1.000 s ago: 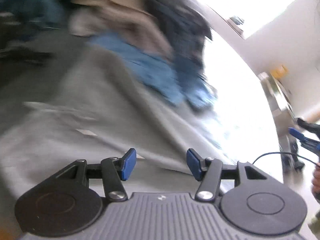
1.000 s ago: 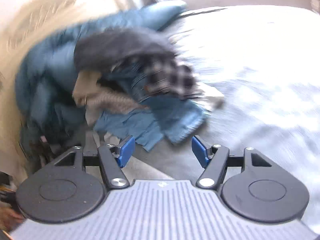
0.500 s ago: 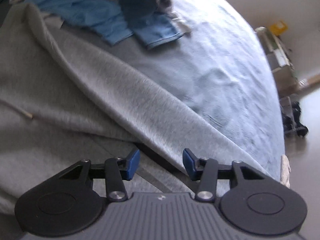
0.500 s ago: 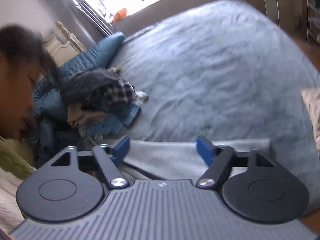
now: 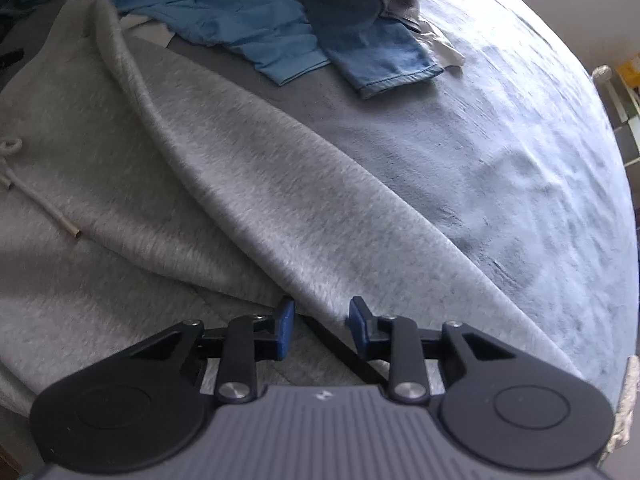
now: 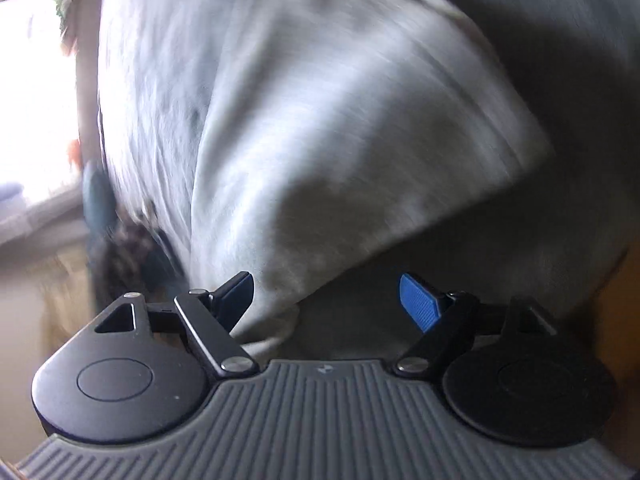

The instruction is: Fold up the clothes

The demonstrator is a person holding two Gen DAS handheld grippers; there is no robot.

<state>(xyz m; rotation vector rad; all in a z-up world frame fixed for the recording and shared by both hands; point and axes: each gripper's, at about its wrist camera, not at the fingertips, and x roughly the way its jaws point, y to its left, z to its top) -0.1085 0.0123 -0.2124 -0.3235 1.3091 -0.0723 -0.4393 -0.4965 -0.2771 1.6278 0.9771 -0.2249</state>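
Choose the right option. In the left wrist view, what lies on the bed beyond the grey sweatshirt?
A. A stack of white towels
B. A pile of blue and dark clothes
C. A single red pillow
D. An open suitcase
B: beyond the grey sweatshirt, a pile of blue and dark clothes lies on the bed.

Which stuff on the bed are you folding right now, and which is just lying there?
Being folded:
- grey sweatshirt
- left gripper, open at its edge
- right gripper, open over it

Just lying there:
- light blue garment
- jeans leg
- blue bedcover
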